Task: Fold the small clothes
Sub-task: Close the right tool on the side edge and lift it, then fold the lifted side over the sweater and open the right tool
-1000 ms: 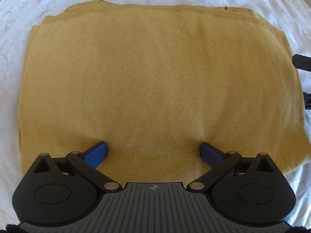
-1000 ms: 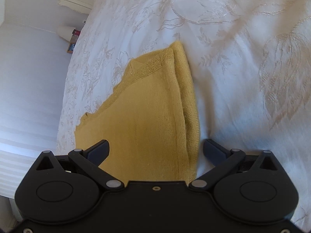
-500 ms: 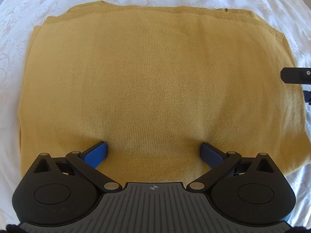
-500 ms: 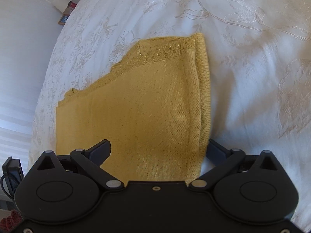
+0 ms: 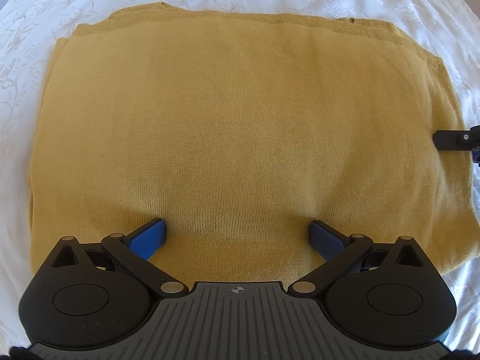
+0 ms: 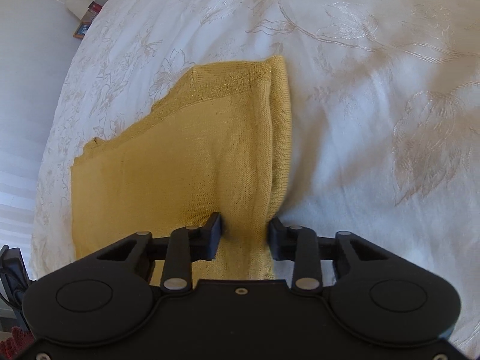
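The left gripper (image 5: pixel 237 234) is spread wide over the yellow sweater (image 5: pixel 240 126). The right gripper (image 6: pixel 244 234) pinches the sweater's right folded edge.

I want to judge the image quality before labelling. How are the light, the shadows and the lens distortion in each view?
Left wrist view: even soft daylight on the yellow sweater; its straight edges bow from fisheye distortion, and the corners are dark. Right wrist view: the white bedspread shows sheen on the embroidery and soft shadow patches; it looks slightly blurred toward the top; the right gripper casts a small shadow between its jaws.
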`<state>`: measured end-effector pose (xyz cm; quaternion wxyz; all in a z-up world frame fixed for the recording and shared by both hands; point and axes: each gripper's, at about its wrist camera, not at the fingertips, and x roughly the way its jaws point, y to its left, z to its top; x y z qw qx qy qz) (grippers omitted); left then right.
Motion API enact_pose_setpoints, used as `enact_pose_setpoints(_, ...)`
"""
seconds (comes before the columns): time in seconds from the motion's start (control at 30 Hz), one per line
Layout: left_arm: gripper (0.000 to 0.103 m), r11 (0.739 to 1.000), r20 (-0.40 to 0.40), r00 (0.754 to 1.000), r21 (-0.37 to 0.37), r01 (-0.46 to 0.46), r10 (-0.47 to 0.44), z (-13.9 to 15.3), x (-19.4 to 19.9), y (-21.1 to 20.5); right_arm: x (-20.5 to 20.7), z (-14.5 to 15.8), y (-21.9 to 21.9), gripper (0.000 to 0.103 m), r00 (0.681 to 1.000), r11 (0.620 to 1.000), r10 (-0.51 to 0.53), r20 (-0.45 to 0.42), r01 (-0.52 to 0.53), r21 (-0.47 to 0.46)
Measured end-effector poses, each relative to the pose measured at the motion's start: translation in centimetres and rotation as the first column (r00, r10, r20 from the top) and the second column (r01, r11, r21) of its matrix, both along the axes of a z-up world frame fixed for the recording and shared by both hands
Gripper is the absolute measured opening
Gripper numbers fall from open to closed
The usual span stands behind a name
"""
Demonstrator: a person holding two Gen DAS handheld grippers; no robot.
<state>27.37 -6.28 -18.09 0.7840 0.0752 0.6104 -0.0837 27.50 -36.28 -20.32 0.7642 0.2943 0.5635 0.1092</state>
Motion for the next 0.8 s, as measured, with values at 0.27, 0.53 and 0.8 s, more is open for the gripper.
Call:
enact_pose_setpoints(0.27,0.102,0.998,0.010,1.000,-0.056,-0.019,0.019,1.2,-0.2,1.3,-0.3,1.9,1.2,0.025,1.000,1.000,-0.024,0.017,0.024,-0.019)
enact_pose_setpoints(0.53,0.101,0.994,0.114,0.992,-0.095,-0.047,0.058,5.6,-0.4,7.3,0.4,7.3,5.9,0.025,0.995,1.000,0.025,0.094,-0.026,0.006)
enact_pose_setpoints(0.8,0.101,0.989,0.148,0.981,-0.097,-0.110,0.124,7.9,-0.7,15.2,3.5,10.8,15.9,0.025,0.980,0.988,0.117,0.161,-0.132,0.085)
